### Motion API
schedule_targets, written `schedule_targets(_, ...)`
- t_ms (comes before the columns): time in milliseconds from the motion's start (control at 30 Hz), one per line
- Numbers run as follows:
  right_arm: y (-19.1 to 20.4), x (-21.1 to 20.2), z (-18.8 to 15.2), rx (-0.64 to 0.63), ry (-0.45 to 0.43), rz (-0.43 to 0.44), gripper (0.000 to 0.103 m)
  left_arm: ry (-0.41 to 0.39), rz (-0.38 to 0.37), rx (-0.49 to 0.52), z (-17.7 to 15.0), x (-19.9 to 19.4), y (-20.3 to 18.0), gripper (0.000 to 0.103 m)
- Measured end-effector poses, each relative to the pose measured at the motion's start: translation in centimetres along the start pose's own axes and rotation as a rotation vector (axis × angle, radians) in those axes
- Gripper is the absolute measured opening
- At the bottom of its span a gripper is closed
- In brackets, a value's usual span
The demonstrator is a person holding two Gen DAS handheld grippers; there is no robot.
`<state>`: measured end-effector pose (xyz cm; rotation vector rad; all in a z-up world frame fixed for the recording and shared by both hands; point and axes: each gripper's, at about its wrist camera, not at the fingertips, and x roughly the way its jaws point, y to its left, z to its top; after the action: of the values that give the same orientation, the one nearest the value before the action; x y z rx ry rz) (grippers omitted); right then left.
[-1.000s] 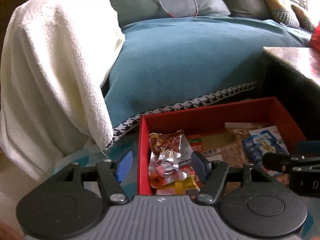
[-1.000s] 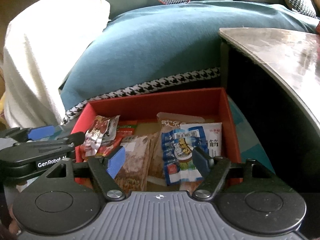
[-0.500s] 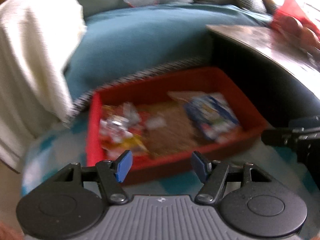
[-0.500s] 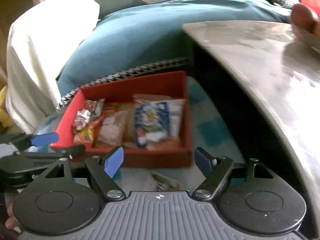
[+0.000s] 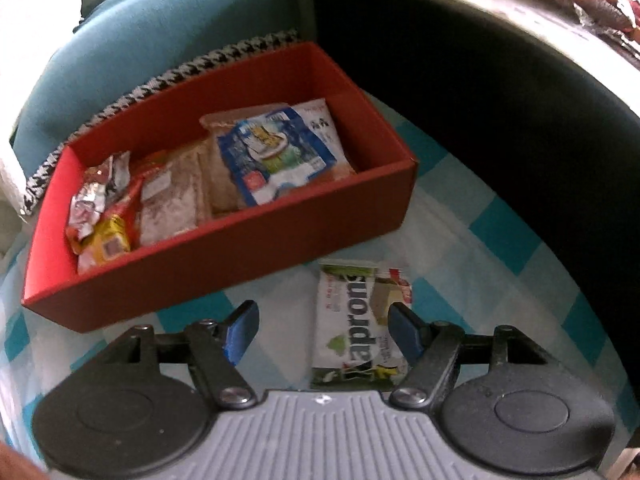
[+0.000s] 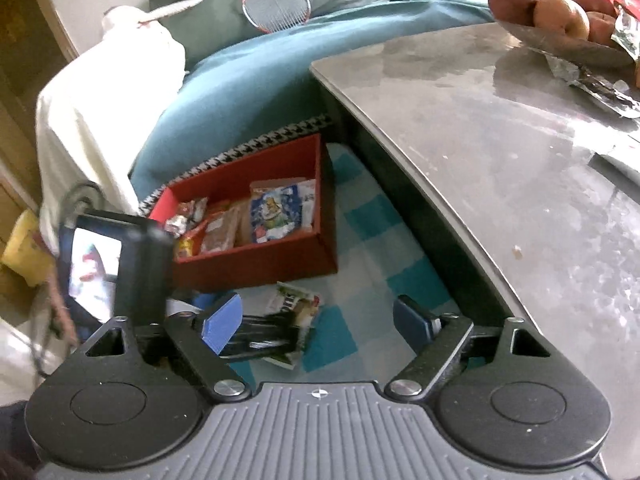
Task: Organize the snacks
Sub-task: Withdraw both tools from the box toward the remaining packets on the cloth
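A red box [image 5: 256, 240] on the checked floor mat holds several snack packs, among them a blue and white pack [image 5: 276, 156] and a crumpled silver wrapper [image 5: 96, 196]. A white and green snack pack [image 5: 356, 320] lies flat on the mat in front of the box. My left gripper [image 5: 320, 330] is open and empty just above this pack, which lies toward its right finger. My right gripper [image 6: 318, 322] is open and empty, held higher and farther back. In the right wrist view the box [image 6: 256, 260], the loose pack [image 6: 296, 300] and the left gripper body [image 6: 132, 264] show.
A dark table with a glossy grey top [image 6: 500, 152] stands right of the box; a bowl of fruit [image 6: 556, 16] sits on it. A teal sofa [image 6: 256, 80] with a white throw [image 6: 100, 112] and a racket lies behind the box.
Both grippers have pulled back and up from the box. The left now looks down on the loose pack on the mat. The right has risen to table-top height.
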<state>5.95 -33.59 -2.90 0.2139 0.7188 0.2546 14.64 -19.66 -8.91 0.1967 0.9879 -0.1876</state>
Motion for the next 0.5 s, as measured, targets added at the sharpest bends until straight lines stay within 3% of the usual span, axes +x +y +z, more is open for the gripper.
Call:
schedule_targets(200,-0.1,0.0,0.2,-0.011,0.007,0.024,0.087,0.015,0.03,-0.046,0.3,0.6,-0.3,0.073)
schedule_targets(367,-0.2,-0.5,0.1,-0.01,-0.005,0.027,0.088,0.048,-0.062,-0.131,0.5,0.5,1.0,0.072)
schedule_targets(500,-0.3,-0.4,0.1,-0.006,-0.003,0.025,0.088,0.049,-0.037,-0.065,0.5,0.7,-0.6,0.072)
